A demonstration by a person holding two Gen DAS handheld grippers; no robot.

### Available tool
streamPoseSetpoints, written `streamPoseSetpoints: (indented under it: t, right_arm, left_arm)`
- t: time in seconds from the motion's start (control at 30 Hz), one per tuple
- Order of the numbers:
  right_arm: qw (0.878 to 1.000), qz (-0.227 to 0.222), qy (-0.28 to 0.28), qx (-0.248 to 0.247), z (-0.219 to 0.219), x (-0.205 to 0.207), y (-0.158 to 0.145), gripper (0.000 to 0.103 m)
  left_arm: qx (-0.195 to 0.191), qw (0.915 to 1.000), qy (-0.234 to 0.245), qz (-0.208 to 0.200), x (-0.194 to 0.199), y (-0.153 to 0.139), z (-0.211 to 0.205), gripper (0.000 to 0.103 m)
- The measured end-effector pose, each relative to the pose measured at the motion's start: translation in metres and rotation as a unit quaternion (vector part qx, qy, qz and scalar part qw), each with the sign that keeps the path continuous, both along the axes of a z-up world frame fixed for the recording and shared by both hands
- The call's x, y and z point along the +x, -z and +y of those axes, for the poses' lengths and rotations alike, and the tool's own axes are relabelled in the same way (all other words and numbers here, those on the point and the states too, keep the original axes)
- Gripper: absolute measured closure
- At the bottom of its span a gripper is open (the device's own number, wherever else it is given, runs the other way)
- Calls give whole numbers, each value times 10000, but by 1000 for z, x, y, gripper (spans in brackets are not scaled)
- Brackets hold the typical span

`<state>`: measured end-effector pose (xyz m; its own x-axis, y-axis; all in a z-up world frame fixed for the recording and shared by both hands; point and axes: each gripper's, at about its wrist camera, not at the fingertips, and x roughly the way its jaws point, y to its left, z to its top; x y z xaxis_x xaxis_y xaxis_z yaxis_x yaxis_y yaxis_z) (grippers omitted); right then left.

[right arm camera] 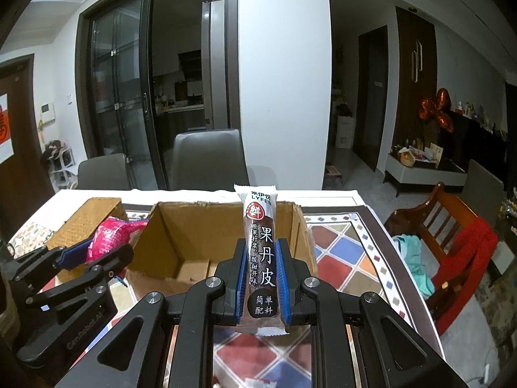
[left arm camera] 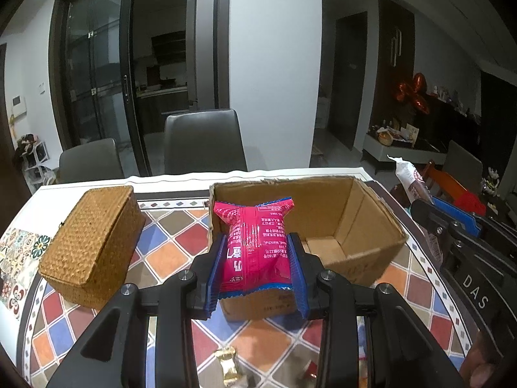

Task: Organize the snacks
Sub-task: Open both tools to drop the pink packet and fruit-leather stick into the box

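My left gripper (left arm camera: 257, 242) is shut on a pink snack packet (left arm camera: 257, 242) and holds it over the near left corner of an open cardboard box (left arm camera: 371, 226). My right gripper (right arm camera: 261, 252) is shut on a long brown fruit-leather stick (right arm camera: 261, 252) with a white top, held upright over the box's near edge (right arm camera: 168, 226). In the right wrist view the left gripper (right arm camera: 93, 255) and its pink packet (right arm camera: 110, 236) show at the left. In the left wrist view the right gripper's body (left arm camera: 452, 232) and the stick (left arm camera: 410, 177) show at the right. The box looks empty inside.
A closed wicker box (left arm camera: 93, 239) sits left of the cardboard box on a patterned tablecloth (left arm camera: 181, 236). A gold-wrapped candy (left arm camera: 227, 367) lies near the table's front edge. Grey chairs (left arm camera: 203, 142) stand behind the table; a wooden chair (right arm camera: 452, 226) stands at the right.
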<state>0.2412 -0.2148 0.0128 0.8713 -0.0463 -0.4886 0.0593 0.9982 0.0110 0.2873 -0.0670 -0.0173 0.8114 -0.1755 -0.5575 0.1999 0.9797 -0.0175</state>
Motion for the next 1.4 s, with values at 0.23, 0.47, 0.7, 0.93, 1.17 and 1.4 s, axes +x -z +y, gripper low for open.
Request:
streamPoseSetpoints:
  t: [0.23, 0.47, 0.7, 0.93, 1.17, 1.4]
  right_arm:
    - [10000, -16, -1, 24, -5, 19, 1, 85]
    - [10000, -17, 6, 7, -10, 43, 5, 85]
    - [9999, 78, -67, 15, -11, 64, 13, 85]
    - [9999, 155, -54, 18, -14, 72, 22, 84]
    - [9999, -16, 95, -76, -15, 65, 23, 32]
    - [9998, -116, 166, -48, -16, 52, 14, 32]
  left_arm:
    - [7, 10000, 3, -14, 21, 0, -4, 66]
    - [-9, 10000, -40, -18, 40, 0, -11, 66]
    - [8, 10000, -50, 11, 58, 4, -13, 66]
    - [114, 9999, -9, 29, 67, 8, -17, 63]
    - [231, 9996, -126, -58, 60, 7, -16, 42]
    - [159, 9996, -248, -28, 50, 3, -8, 37]
